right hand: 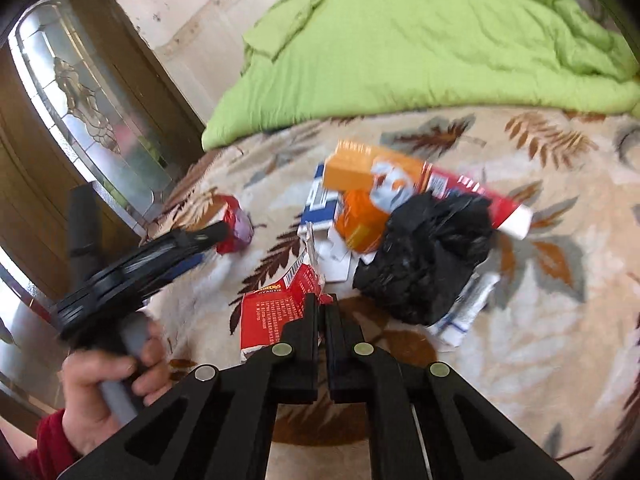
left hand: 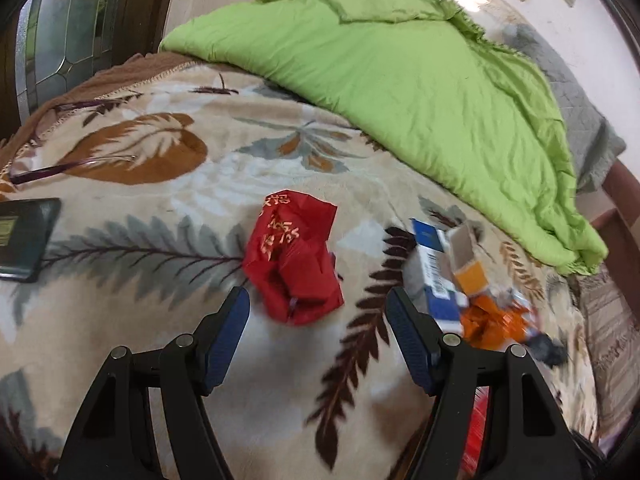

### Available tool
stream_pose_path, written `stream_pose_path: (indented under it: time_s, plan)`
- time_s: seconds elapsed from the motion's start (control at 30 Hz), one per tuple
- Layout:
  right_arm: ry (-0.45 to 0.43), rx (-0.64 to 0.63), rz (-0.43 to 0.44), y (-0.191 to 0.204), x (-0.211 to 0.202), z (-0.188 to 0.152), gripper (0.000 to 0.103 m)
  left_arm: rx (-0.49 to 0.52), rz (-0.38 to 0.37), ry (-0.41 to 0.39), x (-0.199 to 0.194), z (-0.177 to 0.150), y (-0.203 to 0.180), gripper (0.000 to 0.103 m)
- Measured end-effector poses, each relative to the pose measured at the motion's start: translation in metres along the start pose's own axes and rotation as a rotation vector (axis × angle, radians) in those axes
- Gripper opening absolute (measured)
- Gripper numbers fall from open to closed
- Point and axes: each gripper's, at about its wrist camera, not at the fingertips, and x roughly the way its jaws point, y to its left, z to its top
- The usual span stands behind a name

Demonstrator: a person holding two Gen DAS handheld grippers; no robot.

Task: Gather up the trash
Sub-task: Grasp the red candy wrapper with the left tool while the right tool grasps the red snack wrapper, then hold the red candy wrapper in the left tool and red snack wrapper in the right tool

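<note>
Trash collecting on a bed, barely begun.
The right gripper point(right hand: 322, 300) pinches a torn red wrapper point(right hand: 276, 316); the left gripper point(left hand: 318, 314) gapes over a crumpled red paper point(left hand: 294, 260); boxes point(right hand: 372, 184) and a black bag point(right hand: 428, 256) lie uncollected on the blanket point(right hand: 540, 320).

Crumpled red wrapper point(left hand: 294, 258) beside heaped cartons point(right hand: 372, 196)

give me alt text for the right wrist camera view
The right gripper is shut on a torn red wrapper on a leaf-print blanket, beside a black bag and boxes. A hand holds the left gripper.
</note>
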Motion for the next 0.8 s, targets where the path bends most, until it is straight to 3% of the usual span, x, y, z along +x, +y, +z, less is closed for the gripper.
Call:
stream_pose_path:
  time_s: [0.03, 0.1, 0.13, 0.17, 0.37, 0.7, 0.8]
  plan:
    - [-0.011, 0.000, -0.002, 0.000, -0.002, 0.001, 0.004, 0.002, 0.018, 0.001, 0.006, 0.002, -0.001, 0.070]
    - [-0.014, 0.000, 0.002, -0.001, -0.006, 0.002, 0.004, -0.001, 0.029, 0.005, 0.017, 0.006, 0.001, 0.059]
    - [-0.016, -0.002, -0.001, -0.001, -0.007, 0.003, 0.004, -0.003, 0.032, 0.016, 0.021, 0.006, 0.003, 0.043]
    - [-0.019, -0.002, -0.003, -0.002, -0.008, 0.003, 0.004, -0.009, 0.029, 0.027, 0.025, 0.007, 0.005, 0.040]
    - [-0.032, -0.014, -0.006, 0.001, -0.011, 0.003, 0.004, 0.012, 0.003, -0.005, 0.014, 0.004, 0.005, 0.037]
    - [-0.148, -0.094, -0.109, 0.006, -0.047, -0.004, 0.004, 0.228, -0.046, -0.140, -0.067, -0.043, -0.041, 0.037]
    - [-0.192, -0.110, -0.140, 0.005, -0.066, -0.011, 0.004, 0.282, -0.060, -0.147, -0.087, -0.065, -0.052, 0.037]
